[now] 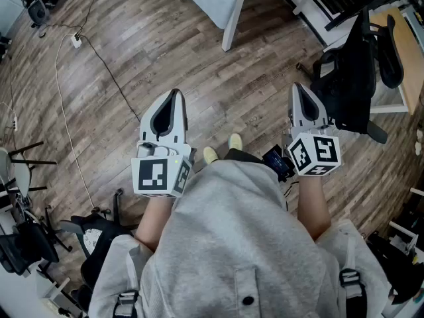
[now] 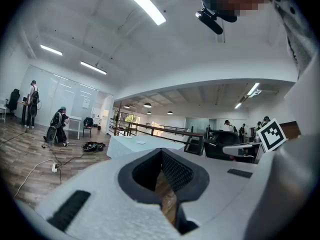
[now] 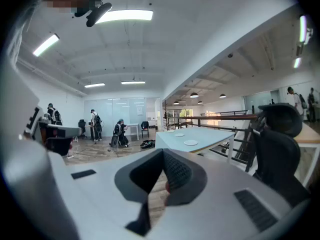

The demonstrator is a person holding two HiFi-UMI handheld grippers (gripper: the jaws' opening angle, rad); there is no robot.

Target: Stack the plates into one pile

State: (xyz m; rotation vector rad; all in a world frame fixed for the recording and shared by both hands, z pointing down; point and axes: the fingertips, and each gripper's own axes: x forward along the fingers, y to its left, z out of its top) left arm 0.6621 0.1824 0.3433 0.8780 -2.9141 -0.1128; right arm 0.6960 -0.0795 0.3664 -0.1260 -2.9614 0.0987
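Far ahead stands a pale blue table (image 3: 210,135) with small white plates (image 3: 190,142) lying apart on its top. The left gripper view shows the same table (image 2: 150,149) in the distance, with one plate (image 2: 141,142) on it. In the head view only the table's near corner and leg (image 1: 232,25) show, with no plates in sight. Both grippers are held out over the wooden floor, well short of the table. My left gripper (image 1: 175,93) is shut and empty. My right gripper (image 1: 296,86) also looks shut with nothing in it.
A black office chair (image 1: 354,71) stands close to the right gripper. A white cable (image 1: 63,105) and a power strip lie on the floor at the left. People (image 2: 59,126) stand near desks at the room's far end. A railing (image 2: 165,133) runs behind the table.
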